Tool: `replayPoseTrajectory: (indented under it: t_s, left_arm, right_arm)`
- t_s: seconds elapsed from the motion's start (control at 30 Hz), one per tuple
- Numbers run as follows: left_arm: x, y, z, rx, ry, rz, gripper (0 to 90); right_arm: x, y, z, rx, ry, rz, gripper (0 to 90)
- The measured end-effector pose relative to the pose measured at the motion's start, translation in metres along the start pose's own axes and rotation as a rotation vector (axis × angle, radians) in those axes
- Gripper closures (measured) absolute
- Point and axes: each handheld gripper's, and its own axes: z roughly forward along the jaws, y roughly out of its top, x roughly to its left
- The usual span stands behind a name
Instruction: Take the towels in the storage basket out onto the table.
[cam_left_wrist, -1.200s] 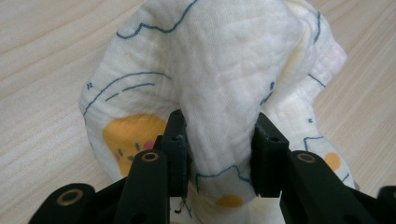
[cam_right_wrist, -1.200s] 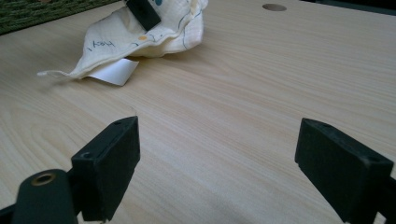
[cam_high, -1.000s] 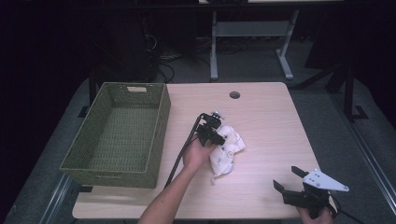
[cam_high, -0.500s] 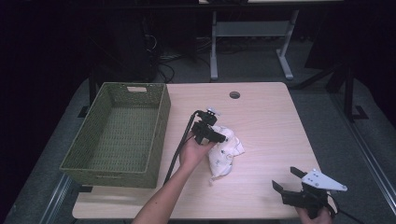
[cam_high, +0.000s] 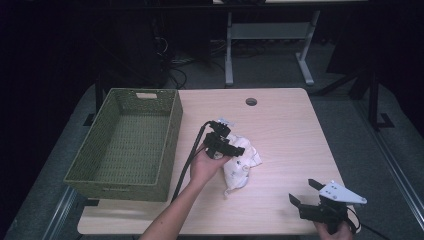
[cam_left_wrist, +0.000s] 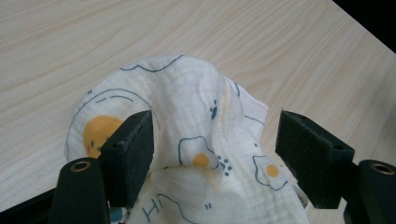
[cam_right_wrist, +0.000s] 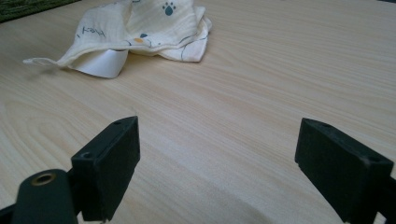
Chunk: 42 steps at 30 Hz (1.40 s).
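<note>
Nearest, at about five o'clock on the table, the right gripper is resting low with its jaws standing wide and nothing between them; in the right gripper view they are framing bare wood, with the cloth lying farther off toward eleven o'clock.

Farther in, close to the middle of the table, the left gripper is sitting over the crumpled cloth. Its jaws have just been opening and are now standing wide. In the left gripper view a raised fold of the cloth is lying between them; the left pad seems to be brushing the fabric, while the right pad is standing apart from it, so nothing is being pinched.

Judging by this, the cloth is being let go or re-gripped. To do that well, the hand should be lifting straight off so the fold is not dragged along by the touching pad. If a fresh grip is wanted, it should be centring the jaws on the ridge of the fold and closing on a thick bunch, not a thin edge.

Farthest, at nine to ten o'clock, the green woven basket is sitting empty, well apart from the cloth.
</note>
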Motion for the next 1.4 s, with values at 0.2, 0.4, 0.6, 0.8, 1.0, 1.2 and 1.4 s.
replayPoseTrajectory:
  t_s: [0.2, 0.4, 0.6, 0.8, 1.0, 1.2, 1.4]
  left_arm:
    - [-0.001, -0.006, -0.005, -0.032, -0.001, 0.011, 26.0]
    - [-0.002, -0.012, -0.013, -0.051, 0.006, 0.013, 26.0]
    - [0.001, -0.018, -0.018, -0.068, 0.021, 0.005, 25.9]
    - [0.003, -0.023, -0.027, -0.090, 0.009, -0.002, 25.6]
    - [0.003, -0.027, -0.038, -0.104, 0.010, -0.004, 23.9]
    - [0.001, -0.033, -0.043, -0.111, 0.024, 0.012, 23.4]
    - [0.002, -0.039, -0.044, -0.102, 0.034, 0.013, 21.6]
  right_arm:
    - [-0.003, 0.000, 0.000, 0.007, -0.001, 0.006, 13.6]
    - [-0.004, -0.001, -0.002, 0.007, -0.009, 0.013, 13.6]
    - [-0.003, -0.001, -0.001, 0.009, -0.011, 0.005, 13.6]
    - [-0.003, -0.001, -0.001, 0.013, -0.011, 0.007, 13.6]
    - [-0.003, -0.001, 0.000, 0.014, -0.012, -0.001, 13.6]
    - [-0.001, -0.001, 0.001, 0.016, -0.011, -0.006, 13.6]
    - [-0.001, -0.001, 0.000, 0.016, -0.007, -0.003, 13.6]
